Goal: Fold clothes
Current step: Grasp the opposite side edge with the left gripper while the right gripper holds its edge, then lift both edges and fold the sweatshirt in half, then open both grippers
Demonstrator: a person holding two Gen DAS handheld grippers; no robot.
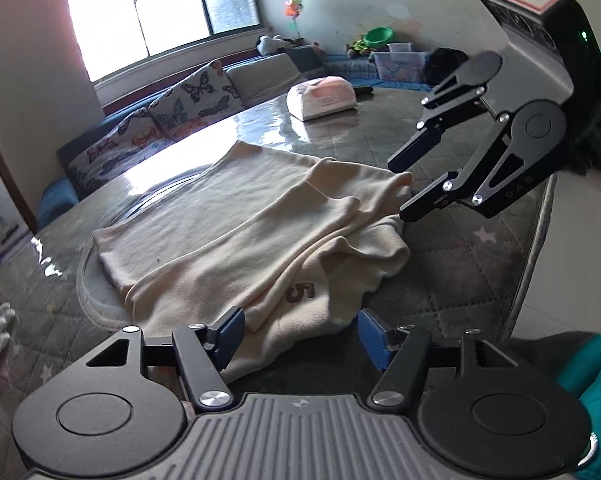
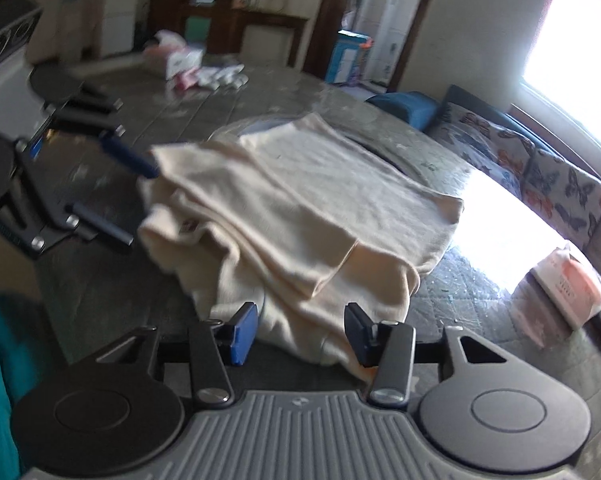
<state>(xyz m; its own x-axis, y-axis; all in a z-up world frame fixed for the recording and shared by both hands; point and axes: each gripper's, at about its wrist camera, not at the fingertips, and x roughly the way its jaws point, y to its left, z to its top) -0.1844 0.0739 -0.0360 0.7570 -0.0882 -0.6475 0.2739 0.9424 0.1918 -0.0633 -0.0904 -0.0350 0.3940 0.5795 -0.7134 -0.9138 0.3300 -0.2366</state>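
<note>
A cream garment [image 1: 260,224] with a brown "5" lies partly folded on the round glass-topped table [image 1: 452,264]. My left gripper [image 1: 300,336] is open, its blue pads either side of the garment's near edge, nothing pinched. My right gripper [image 1: 400,190] shows in the left wrist view, open, at the garment's right corner. In the right wrist view the same garment [image 2: 300,216] lies ahead; my right gripper [image 2: 300,332] is open over its near edge. My left gripper [image 2: 128,200] appears there, open, at the garment's far left corner.
A pink and white tissue pack [image 1: 322,98] sits at the table's far side; it also shows in the right wrist view [image 2: 568,280]. Small clothes and a packet [image 2: 204,72] lie across the table. A butterfly-print sofa [image 1: 160,120] runs under the window.
</note>
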